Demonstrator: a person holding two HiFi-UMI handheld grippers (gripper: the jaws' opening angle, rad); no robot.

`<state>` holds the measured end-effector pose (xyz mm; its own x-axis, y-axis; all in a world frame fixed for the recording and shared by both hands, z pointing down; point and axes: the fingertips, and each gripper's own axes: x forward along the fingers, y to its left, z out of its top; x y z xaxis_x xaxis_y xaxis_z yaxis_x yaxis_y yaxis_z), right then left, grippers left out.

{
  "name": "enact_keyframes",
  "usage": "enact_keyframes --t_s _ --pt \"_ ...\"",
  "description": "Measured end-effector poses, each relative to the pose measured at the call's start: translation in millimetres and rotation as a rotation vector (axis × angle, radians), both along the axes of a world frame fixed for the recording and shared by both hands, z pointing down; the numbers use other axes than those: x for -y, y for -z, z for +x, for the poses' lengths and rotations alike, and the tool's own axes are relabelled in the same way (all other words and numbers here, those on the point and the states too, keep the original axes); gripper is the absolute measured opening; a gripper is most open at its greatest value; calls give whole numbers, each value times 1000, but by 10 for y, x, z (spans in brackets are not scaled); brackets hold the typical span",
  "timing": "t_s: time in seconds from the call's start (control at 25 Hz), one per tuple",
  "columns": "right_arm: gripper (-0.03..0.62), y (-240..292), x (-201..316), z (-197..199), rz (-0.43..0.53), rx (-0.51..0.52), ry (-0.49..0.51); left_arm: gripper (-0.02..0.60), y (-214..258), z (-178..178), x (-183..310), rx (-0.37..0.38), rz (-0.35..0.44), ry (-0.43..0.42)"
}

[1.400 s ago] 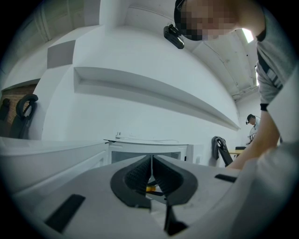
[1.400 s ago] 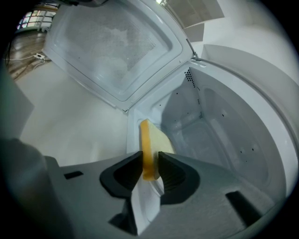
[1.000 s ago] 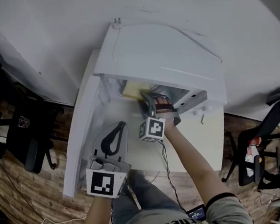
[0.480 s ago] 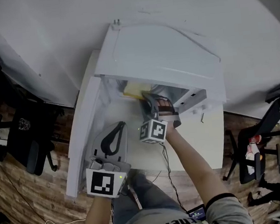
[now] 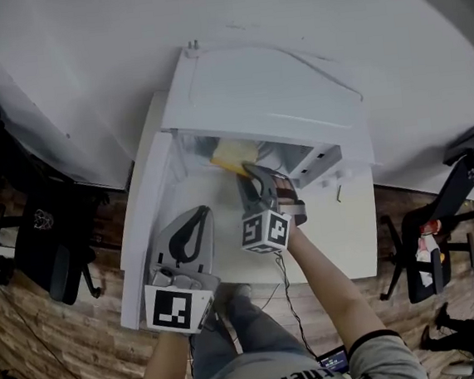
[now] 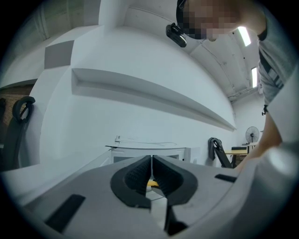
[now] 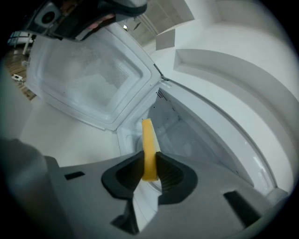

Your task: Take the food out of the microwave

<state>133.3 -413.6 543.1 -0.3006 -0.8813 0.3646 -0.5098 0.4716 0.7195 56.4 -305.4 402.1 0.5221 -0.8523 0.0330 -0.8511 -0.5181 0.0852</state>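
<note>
The white microwave (image 5: pixel 269 90) stands on a white table with its door (image 5: pixel 145 227) swung open to the left. A flat yellow slab of food (image 5: pixel 232 154) is at the oven's mouth. My right gripper (image 5: pixel 252 175) has it between its jaws, which are still closing. In the right gripper view the pads press on both faces of the yellow slab (image 7: pixel 148 144), held on edge, with the gripper (image 7: pixel 149 170) pointing into the white cavity. My left gripper (image 5: pixel 200 216) hangs by the open door, shut and empty; its jaws (image 6: pixel 151 170) meet.
The white table (image 5: pixel 342 241) runs out to the right of the microwave. Black office chairs stand at the left (image 5: pixel 31 221) and at the right (image 5: pixel 441 231) on the wooden floor. A white wall is behind the oven.
My right gripper has closed on the yellow slab, lifted it a little and drawn slightly back from the cavity, with some roll. The left gripper has stayed put.
</note>
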Motion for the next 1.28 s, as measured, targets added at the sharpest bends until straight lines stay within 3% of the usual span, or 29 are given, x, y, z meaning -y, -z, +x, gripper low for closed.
enact_keyframes --t_s 0.64,1.28 --pt "80 617 -603 96 -58 309 -82 14 364 14 -160 -6 84 -57" --pt "83 1229 -1075 226 -17 543 -189 14 696 87 -286 -12 136 -155"
